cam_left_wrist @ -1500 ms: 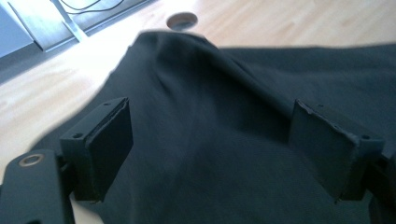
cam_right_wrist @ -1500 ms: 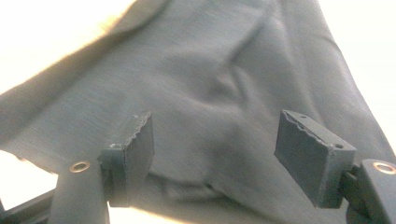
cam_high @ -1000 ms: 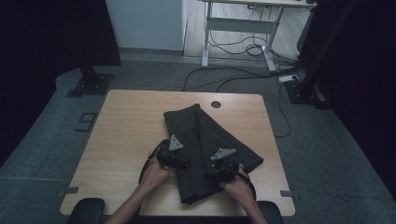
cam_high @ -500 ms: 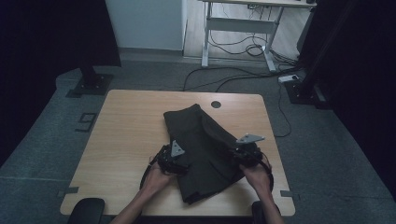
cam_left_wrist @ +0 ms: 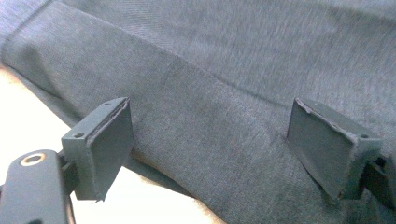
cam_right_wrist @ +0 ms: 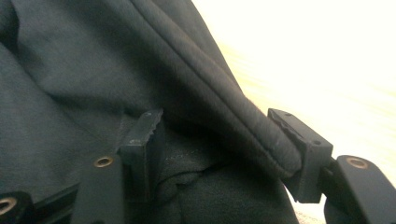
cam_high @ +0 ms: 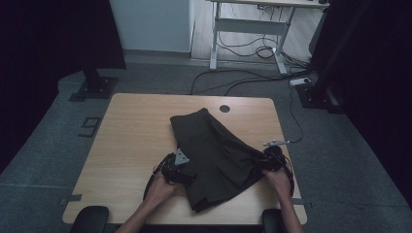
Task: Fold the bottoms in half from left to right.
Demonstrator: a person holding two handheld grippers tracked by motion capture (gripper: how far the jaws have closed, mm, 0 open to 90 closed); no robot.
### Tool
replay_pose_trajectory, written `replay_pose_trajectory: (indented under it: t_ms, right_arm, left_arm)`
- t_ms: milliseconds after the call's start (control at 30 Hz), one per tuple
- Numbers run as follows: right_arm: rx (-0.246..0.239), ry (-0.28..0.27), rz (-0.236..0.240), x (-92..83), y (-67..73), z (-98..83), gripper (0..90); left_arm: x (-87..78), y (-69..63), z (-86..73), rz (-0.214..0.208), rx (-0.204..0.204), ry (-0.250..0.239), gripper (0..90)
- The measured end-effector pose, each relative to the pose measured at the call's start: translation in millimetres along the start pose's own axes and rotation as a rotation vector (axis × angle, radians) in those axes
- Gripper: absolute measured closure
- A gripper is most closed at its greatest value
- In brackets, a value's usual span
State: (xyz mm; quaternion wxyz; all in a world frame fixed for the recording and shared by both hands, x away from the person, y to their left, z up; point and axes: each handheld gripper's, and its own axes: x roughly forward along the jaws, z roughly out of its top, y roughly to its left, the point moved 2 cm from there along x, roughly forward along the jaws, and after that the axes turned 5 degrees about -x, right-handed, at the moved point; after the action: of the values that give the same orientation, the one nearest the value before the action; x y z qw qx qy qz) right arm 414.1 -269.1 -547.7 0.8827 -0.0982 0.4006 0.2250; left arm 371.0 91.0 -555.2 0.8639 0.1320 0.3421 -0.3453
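dark grey garment spread on wooden worktop, one set of tongs at each side edge.

left tongs sit at the garment's left edge, jaws wide, cloth lying between them unpinched. right tongs at the garment's right edge, jaws just been opening, a thick folded hem bunched between them and against the outer jaw; cannot tell if it is gripped. garment lies between both tongs, touching each.

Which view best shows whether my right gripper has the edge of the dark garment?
The right gripper view: the garment has its thick hem between the right gripper jaws, which have just been opening. The high view shows that gripper small at the cloth's right corner. The left gripper view shows flat fabric.
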Motion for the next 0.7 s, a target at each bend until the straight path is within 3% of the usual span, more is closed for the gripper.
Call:
replay_pose_trajectory:
  t_ms: [200,300,533,700]
  right_arm:
    - [0.020,-0.009,0.025,0.9,1.5,-5.3,43.9]
    - [0.006,-0.003,0.035,-1.9,7.2,-8.2,44.5]
    - [-0.050,0.008,0.088,-12.1,35.7,-19.2,45.1]
    - [-0.095,0.014,0.136,-17.6,65.7,-25.5,45.2]
  left_arm:
    - [1.3,4.3,-1.5,-0.016,-0.015,0.014,14.1]
    - [-1.7,8.7,-2.4,-0.006,-0.011,0.026,14.0]
    - [-13.5,27.5,-10.4,0.028,-0.024,0.045,14.0]
    - [-24.7,47.2,-19.6,0.062,-0.054,0.052,13.9]
